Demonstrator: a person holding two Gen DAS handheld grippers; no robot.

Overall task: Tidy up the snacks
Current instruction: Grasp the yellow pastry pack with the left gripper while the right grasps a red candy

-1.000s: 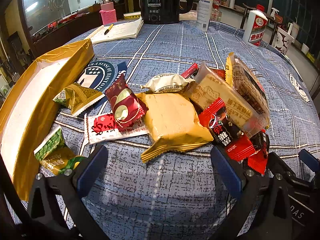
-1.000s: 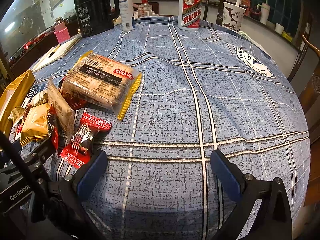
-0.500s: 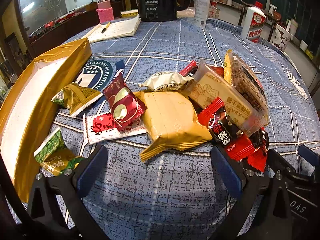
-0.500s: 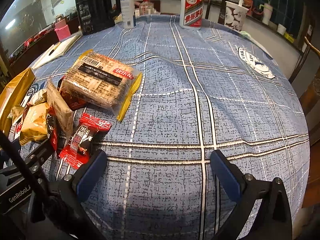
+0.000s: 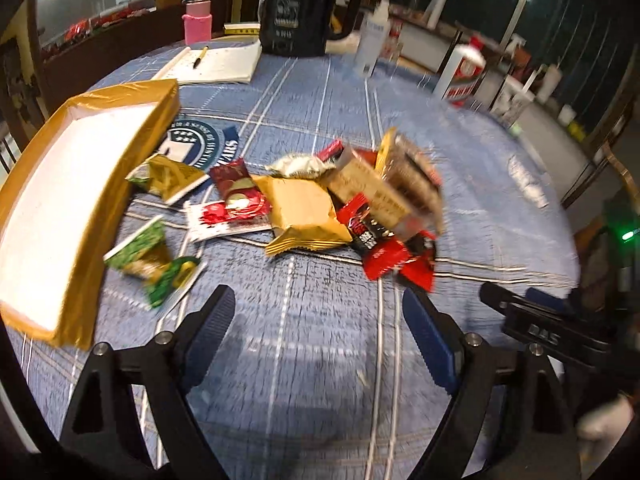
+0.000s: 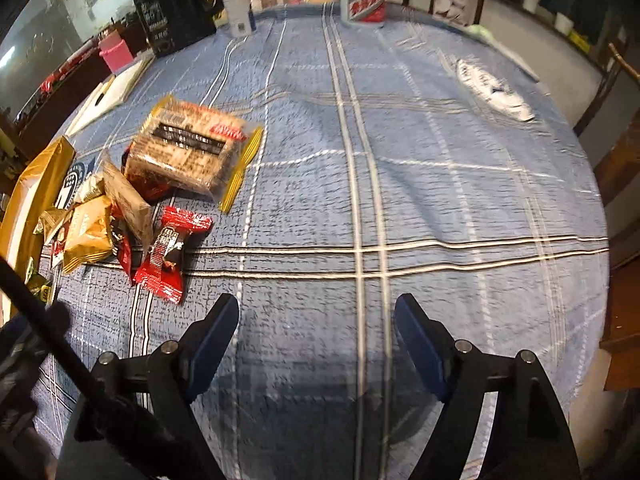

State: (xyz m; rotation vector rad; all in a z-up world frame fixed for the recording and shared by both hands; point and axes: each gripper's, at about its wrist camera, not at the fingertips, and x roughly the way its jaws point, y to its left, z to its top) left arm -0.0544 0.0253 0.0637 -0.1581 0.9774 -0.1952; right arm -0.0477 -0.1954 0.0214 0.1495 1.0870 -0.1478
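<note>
I am holding both claws, left gripper and right gripper, open and empty; the piled snacks ahead could be sliding apart if I grab badly.

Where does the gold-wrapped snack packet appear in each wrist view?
Left wrist: gold snack packet mid-frame, centre of the snack pile.
Right wrist: same packet at far left, beside the gold tray.
Shared landmark: black kettle at the table's far edge.
</note>
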